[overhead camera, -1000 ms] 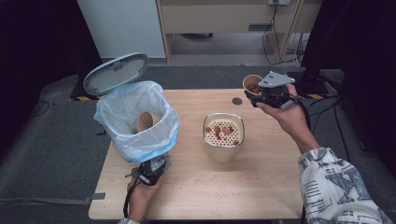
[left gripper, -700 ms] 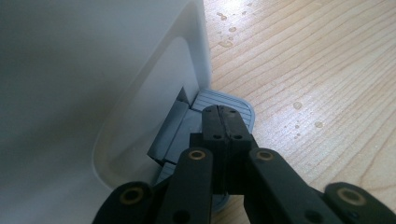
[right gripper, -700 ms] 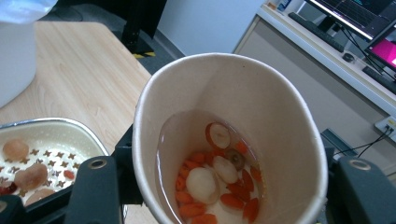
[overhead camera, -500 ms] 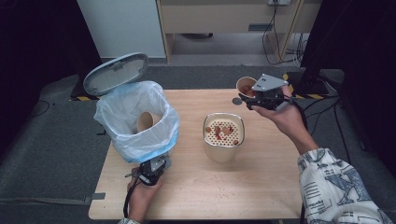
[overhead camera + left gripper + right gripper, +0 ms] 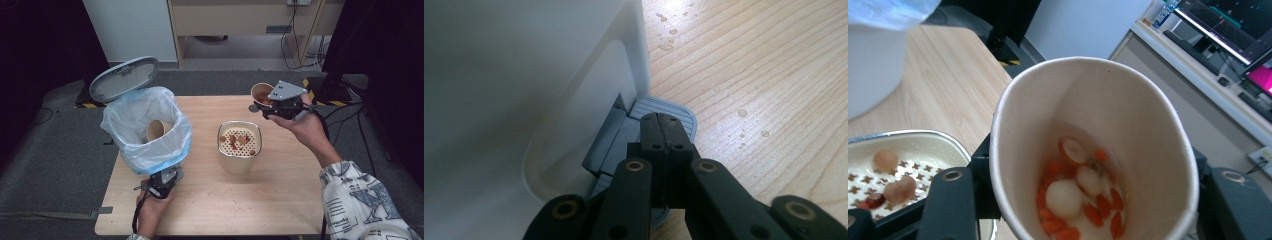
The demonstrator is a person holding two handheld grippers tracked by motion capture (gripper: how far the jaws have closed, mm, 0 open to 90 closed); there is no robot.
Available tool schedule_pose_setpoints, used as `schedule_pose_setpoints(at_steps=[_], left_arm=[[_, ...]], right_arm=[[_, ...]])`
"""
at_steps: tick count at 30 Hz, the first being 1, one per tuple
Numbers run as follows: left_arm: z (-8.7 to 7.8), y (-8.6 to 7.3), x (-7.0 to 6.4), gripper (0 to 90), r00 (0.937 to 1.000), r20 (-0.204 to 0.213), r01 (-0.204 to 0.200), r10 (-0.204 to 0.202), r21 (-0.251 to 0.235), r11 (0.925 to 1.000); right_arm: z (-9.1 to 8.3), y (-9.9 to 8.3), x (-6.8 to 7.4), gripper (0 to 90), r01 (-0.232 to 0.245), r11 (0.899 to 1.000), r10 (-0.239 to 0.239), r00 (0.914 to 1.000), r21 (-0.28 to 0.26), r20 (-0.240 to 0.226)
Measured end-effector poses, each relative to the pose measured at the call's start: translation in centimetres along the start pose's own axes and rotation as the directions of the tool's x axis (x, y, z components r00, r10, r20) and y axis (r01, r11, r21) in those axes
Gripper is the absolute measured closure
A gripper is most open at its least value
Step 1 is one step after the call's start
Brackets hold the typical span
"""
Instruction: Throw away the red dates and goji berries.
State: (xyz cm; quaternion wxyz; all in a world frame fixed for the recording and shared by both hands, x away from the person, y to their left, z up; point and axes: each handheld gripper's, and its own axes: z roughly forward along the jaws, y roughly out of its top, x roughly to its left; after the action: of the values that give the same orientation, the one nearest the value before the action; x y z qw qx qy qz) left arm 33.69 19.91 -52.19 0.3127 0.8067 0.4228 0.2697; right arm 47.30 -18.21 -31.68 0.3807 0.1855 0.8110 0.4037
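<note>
Above the far right part of the wooden bench [image 5: 280, 200], the right tool [image 5: 262, 102] grips a paper cup [image 5: 261, 91] with a jaw on either side of its wall. Seen along the right tool's jaws, the cup [image 5: 1128, 125] is tipped toward the camera, and pale round pieces and orange-red bits [image 5: 1078, 200] lie in liquid at its bottom. Just beside and below the cup sits a cream container with a perforated strainer top [image 5: 239, 141], on which a few pale and reddish pieces rest; it stands near the middle of the bench.

At the left of the bench stands a white pedal bin [image 5: 145, 130] lined with a pale blue bag, its grey lid [image 5: 123, 78] swung up and back. A second paper cup [image 5: 156, 130] lies inside the bag. The left tool [image 5: 162, 181], held in the person's left hand [image 5: 150, 210], sits at the bin's near base. Its jaws are clenched together, tips pressed down on the bin's grey foot pedal [image 5: 664, 111]. Small water droplets [image 5: 751, 122] dot the wood to the right of the pedal.
</note>
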Motion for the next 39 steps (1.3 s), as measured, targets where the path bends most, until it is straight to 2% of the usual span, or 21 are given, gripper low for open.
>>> schedule_pose_setpoints(at_steps=[3,6,11,14,20,26,30,39], left_arm=[[0.0,0.0,0.0,89.2,1.0000,0.000,0.000,0.000,0.001,1.0000],[0.0,0.0,0.0,89.2,1.0000,0.002,0.001,-0.001,0.000,1.0000],[0.0,0.0,0.0,89.1,1.0000,0.002,0.002,-0.002,-0.001,1.0000],[0.0,0.0,0.0,89.2,1.0000,0.002,0.003,-0.003,0.000,1.0000],[0.0,0.0,0.0,89.1,1.0000,0.001,0.001,-0.001,0.001,1.0000],[0.0,0.0,0.0,89.2,1.0000,0.001,0.006,-0.006,-0.003,1.0000],[0.0,0.0,0.0,89.2,1.0000,0.002,0.007,-0.007,-0.003,1.0000],[0.0,0.0,0.0,89.1,1.0000,0.001,0.009,-0.009,-0.003,1.0000]], right_arm=[[0.1,0.3,0.3,37.0,0.025,1.000,-0.025,0.9997,0.007,0.007],[0.2,0.5,0.7,36.9,0.073,0.997,-0.073,0.9972,0.022,0.015],[0.4,1.1,1.3,36.9,0.148,0.988,-0.149,0.9883,0.046,0.029],[0.3,1.3,1.5,37.0,0.171,0.984,-0.173,0.9846,0.050,0.028],[0.2,1.9,1.9,36.9,0.236,0.969,-0.239,0.9704,0.069,0.034],[0.0,2.3,2.1,36.9,0.268,0.960,-0.271,0.9619,0.077,0.035],[0.1,2.6,2.4,37.0,0.309,0.946,-0.313,0.9488,0.097,0.038],[0.0,3.1,2.6,37.0,0.347,0.931,-0.353,0.9351,0.112,0.036]])
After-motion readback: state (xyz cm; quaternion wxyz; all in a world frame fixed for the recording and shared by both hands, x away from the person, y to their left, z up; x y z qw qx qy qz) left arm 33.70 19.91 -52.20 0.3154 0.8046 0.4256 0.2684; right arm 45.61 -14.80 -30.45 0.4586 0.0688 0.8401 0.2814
